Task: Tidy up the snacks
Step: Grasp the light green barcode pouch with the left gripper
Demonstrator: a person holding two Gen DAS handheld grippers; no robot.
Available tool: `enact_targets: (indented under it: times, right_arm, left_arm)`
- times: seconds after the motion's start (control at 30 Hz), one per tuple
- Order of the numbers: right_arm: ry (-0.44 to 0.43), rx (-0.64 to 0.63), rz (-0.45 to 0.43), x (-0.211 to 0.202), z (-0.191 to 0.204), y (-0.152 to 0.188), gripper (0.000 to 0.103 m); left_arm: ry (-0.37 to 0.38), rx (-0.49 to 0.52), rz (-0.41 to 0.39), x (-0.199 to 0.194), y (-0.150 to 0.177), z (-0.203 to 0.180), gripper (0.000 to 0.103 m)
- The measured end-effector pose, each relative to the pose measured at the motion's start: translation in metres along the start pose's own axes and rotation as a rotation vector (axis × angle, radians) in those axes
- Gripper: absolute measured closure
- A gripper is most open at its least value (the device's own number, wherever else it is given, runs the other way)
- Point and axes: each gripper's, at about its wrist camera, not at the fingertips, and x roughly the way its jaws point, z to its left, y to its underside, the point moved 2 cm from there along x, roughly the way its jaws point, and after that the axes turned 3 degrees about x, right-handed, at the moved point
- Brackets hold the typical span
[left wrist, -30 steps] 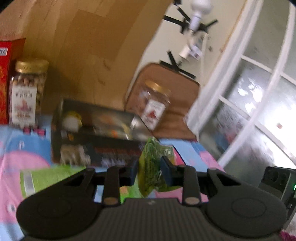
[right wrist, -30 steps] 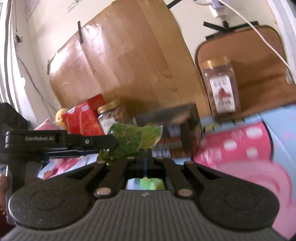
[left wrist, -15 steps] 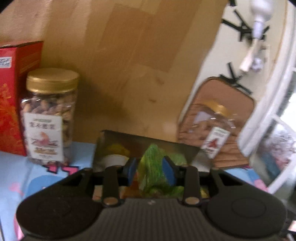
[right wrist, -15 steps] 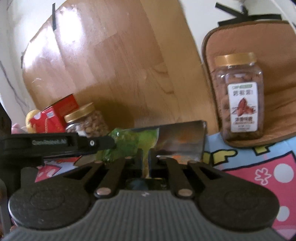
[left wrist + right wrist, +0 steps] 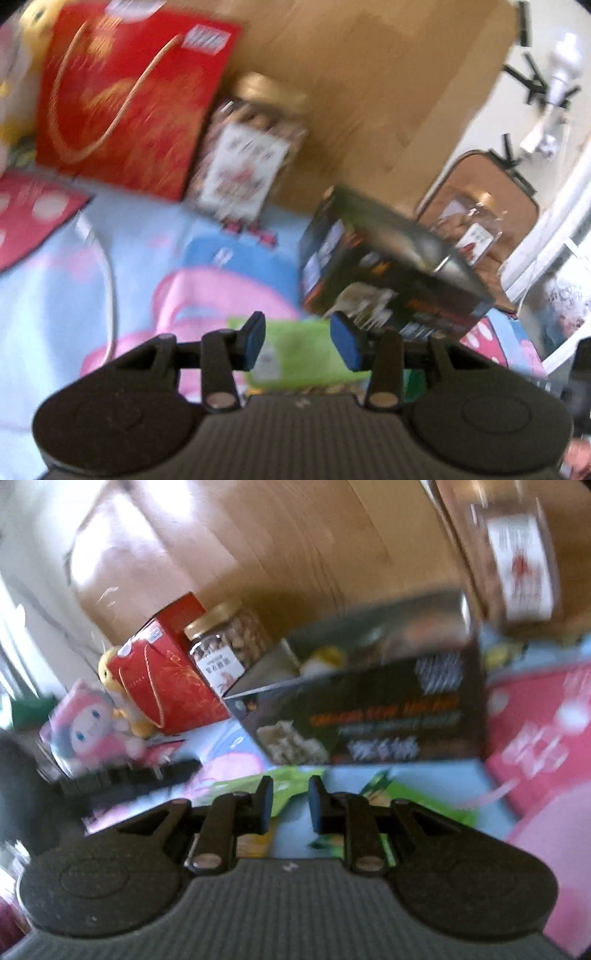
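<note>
An open dark snack box [image 5: 391, 269] lies on the patterned cloth; it also shows in the right wrist view [image 5: 369, 701] with small packets inside. My left gripper [image 5: 297, 341] is open and empty above a flat green snack packet [image 5: 306, 354]. My right gripper [image 5: 290, 801] is open and empty above green packets [image 5: 402, 790] on the cloth in front of the box. The green packet I held earlier is not between either pair of fingers.
A red gift box [image 5: 129, 99] and a gold-lidded nut jar [image 5: 247, 147] stand at the back by a wooden board. A second nut jar [image 5: 517, 557] stands behind the box. A pink doll package [image 5: 85, 731] lies at the left.
Both grippers have opened and let go of the green packet. Both have pulled back and tilted down toward the cloth; the views are blurred by motion.
</note>
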Motion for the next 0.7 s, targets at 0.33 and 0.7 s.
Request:
enact_targets:
  times: [0.33,0.7]
  right_arm:
    - [0.034,0.176,0.088,0.021,0.004,0.003,0.081]
    - [0.025,0.084,0.13,0.051,0.029,0.012,0.09]
  left_arm:
    - [0.074,-0.156,0.072,0.012,0.005,0.032,0.05]
    - [0.089,-0.194,0.089,0.005,0.014,0.035,0.082]
